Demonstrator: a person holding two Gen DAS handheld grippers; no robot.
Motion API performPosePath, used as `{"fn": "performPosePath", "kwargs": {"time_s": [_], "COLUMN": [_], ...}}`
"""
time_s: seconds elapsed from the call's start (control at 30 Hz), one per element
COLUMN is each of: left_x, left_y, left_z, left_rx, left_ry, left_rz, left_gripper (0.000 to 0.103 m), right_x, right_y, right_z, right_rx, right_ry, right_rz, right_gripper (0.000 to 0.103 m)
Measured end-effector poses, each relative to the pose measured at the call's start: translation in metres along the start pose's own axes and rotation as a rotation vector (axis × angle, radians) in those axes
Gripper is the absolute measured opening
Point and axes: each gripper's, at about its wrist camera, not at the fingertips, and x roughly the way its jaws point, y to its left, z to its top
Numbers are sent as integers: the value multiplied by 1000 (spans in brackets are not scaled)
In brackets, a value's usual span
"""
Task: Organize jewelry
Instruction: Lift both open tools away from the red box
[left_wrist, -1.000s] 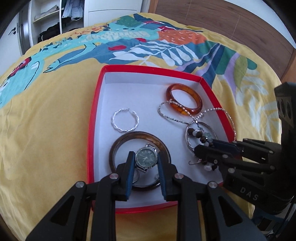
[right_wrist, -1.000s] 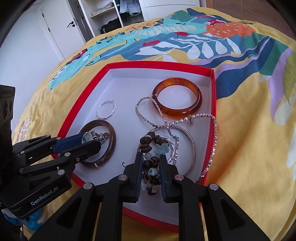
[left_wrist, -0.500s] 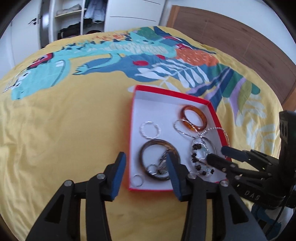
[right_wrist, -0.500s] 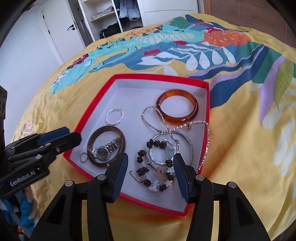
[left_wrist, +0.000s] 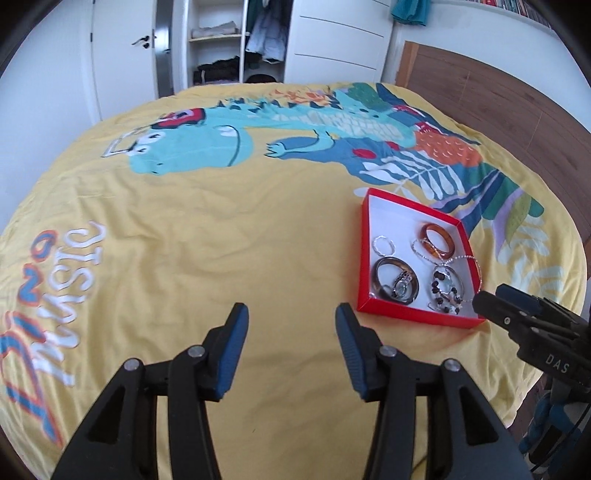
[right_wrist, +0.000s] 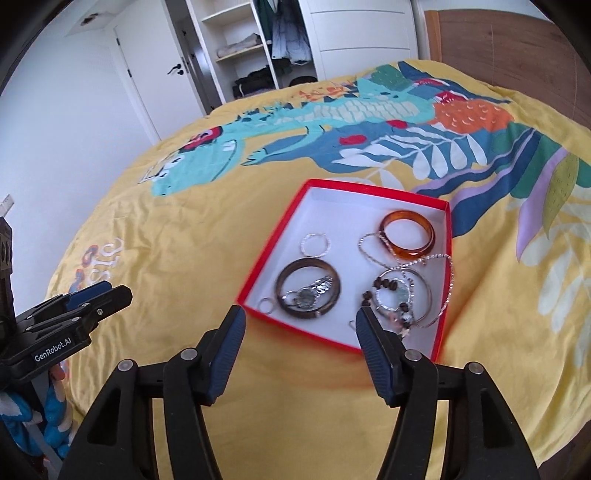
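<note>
Red box (right_wrist: 275, 258): on the bed (right_wrist: 184, 240), just ahead of my right gripper (right_wrist: 299, 325), right of my left gripper (left_wrist: 290, 317). Contents: amber bangle (right_wrist: 408, 251), dark bangle (right_wrist: 308, 288) ringing a watch (right_wrist: 308, 293), silver chain (right_wrist: 447, 280), bead bracelet (right_wrist: 391, 295), twisted ring (right_wrist: 314, 244). Both sets of fingers spread, holding nothing. I judge the sorting done; I keep both grippers off the rim, leaving the box undisturbed.

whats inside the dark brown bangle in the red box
A silver watch lies inside the dark brown bangle, its band crossing the ring. What lies under the watch is hidden.
</note>
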Motion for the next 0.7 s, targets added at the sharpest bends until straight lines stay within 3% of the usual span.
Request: {"fn": "performPosePath", "kwargs": {"time_s": [0.33,0.7], "left_x": [-86,-148], "left_y": [22,41], "left_z": [-38,-77], "left_rx": [-31,-68], "left_ry": [-94,-171], "left_rz": [131,192], "left_gripper": [47,47], "right_x": [-52,-86], "right_y": [54,102], "right_z": [-33,-65], "right_rx": [-41,-119], "right_ry": [-37,-65], "right_rz": [27,45], "right_gripper": [79,85]}}
